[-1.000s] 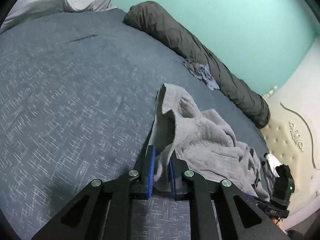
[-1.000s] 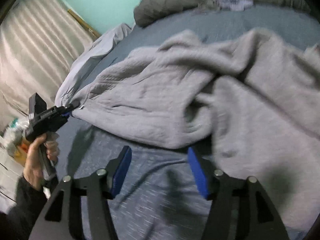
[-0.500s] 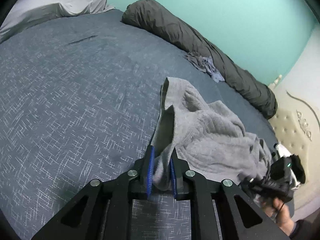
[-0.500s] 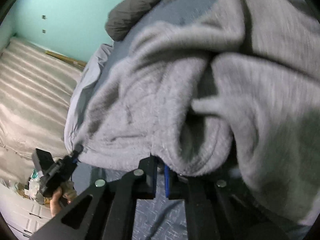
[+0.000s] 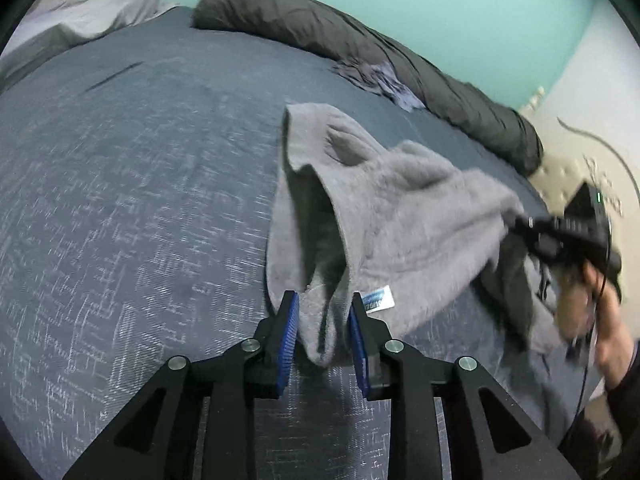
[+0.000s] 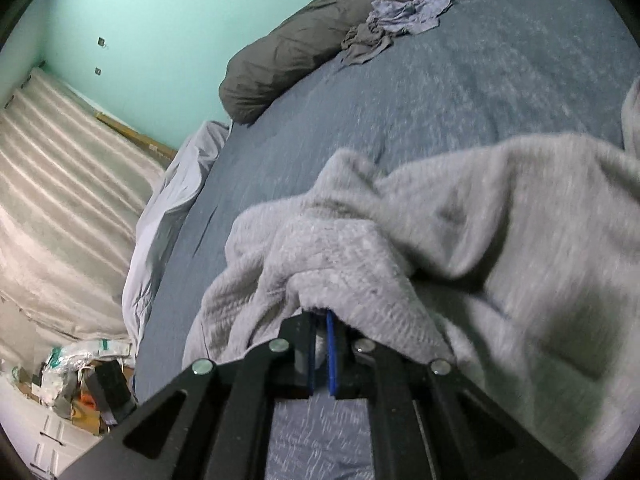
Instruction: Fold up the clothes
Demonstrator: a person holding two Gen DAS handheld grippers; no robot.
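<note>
Grey fleece garment [image 5: 404,216] stretched in a loose, rumpled span over the blue bed [image 5: 120,200], caught at two ends. Left tool [image 5: 323,330] parted, blue pads standing clear on either side of a hanging fold of waistband or hem; cloth sits between them, seemingly not pinched, with a small white label [image 5: 379,298] just beside the right-hand pad. Right tool [image 6: 319,354] clamped together on a bunched edge of the same garment [image 6: 460,232], fleece draped over and ahead of it; in the left view, seen blurred at the far right end of the cloth, held in a hand [image 5: 588,300].

Judged step: spreading and straightening, not folding proper. Garment far from flat: open mouth of fabric ahead of the left tool, heavy creases and a dark tucked layer toward the right tool. Whether the left tool is closing on the fold or letting it go, impossible to tell from one instant.

Next move calls for a firm hold at both ends, an even pull apart to take out the slack, then a lowering onto the bare bed ahead of the left tool, with edges squared before any crease is made.

Further ahead of both tools, unrelated: dark rolled duvet [image 5: 360,52] along the wall, small crumpled bluish cloth [image 6: 400,16] touching it.
</note>
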